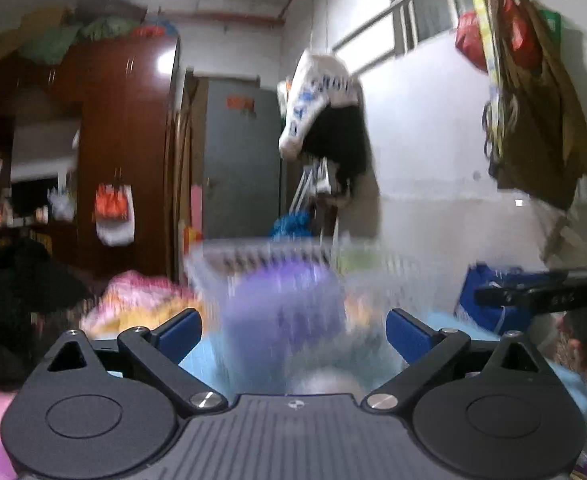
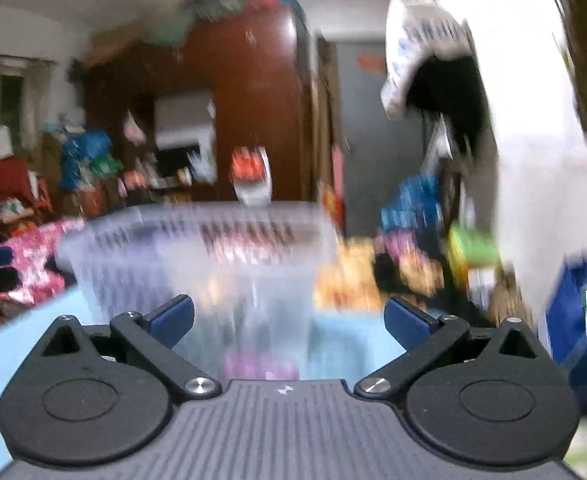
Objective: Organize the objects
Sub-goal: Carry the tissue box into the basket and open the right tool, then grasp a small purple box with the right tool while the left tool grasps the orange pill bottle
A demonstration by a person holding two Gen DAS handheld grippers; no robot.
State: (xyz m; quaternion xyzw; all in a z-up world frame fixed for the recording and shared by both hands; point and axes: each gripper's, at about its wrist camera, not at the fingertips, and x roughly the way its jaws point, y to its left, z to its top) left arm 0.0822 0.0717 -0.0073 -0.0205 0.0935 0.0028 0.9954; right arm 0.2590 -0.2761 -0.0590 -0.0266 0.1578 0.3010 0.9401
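Observation:
Both views are motion-blurred. In the left wrist view a purple rounded object (image 1: 285,312) stands just ahead of my left gripper (image 1: 293,330), in front of a clear slotted basket (image 1: 253,258). The left gripper is open and empty, its blue pads (image 1: 181,330) wide apart. In the right wrist view the clear basket (image 2: 197,256) fills the middle, right in front of my right gripper (image 2: 289,320), which is open and empty. A small purple thing (image 2: 257,364) shows low between its fingers. Everything rests on a light blue surface (image 2: 353,340).
A brown wardrobe (image 1: 125,140) and a grey door (image 1: 241,160) stand behind. Clothes hang on the white wall (image 1: 325,120), bags at the right (image 1: 533,100). Pink bedding (image 1: 141,300) lies left, a blue bag (image 1: 493,296) right. Colourful packets (image 2: 373,276) sit beside the basket.

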